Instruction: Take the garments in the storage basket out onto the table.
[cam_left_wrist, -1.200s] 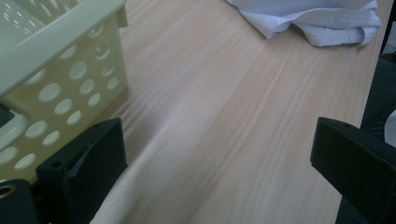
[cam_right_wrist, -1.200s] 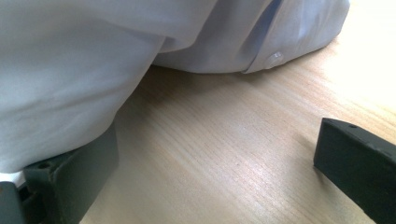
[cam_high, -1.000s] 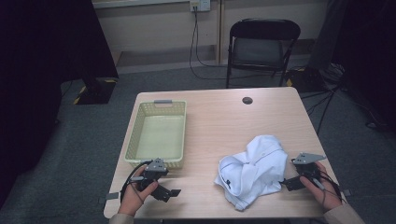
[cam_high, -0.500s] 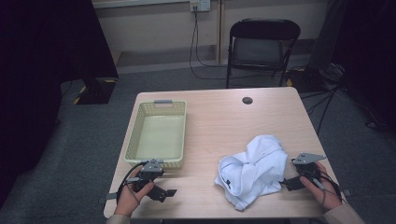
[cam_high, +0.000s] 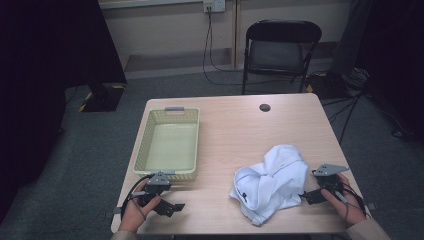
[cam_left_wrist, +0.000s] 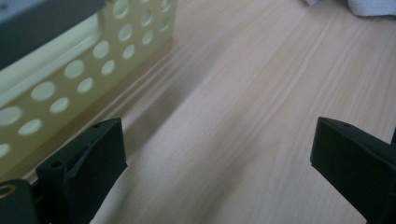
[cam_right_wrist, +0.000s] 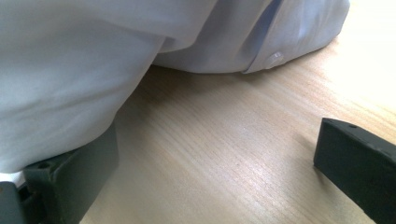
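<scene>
A crumpled white shirt (cam_high: 272, 180) lies on the wooden table (cam_high: 235, 125) at the front right. My right gripper (cam_high: 312, 186) sits at its right edge, open; in the right gripper view a fold of the shirt (cam_right_wrist: 70, 70) drapes over the left jaw, and a button (cam_right_wrist: 275, 57) shows farther on. Bare wood lies between that gripper's (cam_right_wrist: 215, 144) jaws. A pale yellow perforated basket (cam_high: 170, 145) stands empty at the left. My left gripper (cam_high: 167, 200) rests just in front of it, open, its (cam_left_wrist: 217, 140) jaws wide over bare table beside the basket wall (cam_left_wrist: 70, 74).
A black folding chair (cam_high: 280, 50) stands behind the table's far edge. A dark round grommet (cam_high: 265, 107) is set in the table near the back. Cables and a wall socket (cam_high: 212, 6) are on the far wall.
My left hand and gripper have drifted slightly left and toward the front edge. The right gripper and the shirt have stayed put.
</scene>
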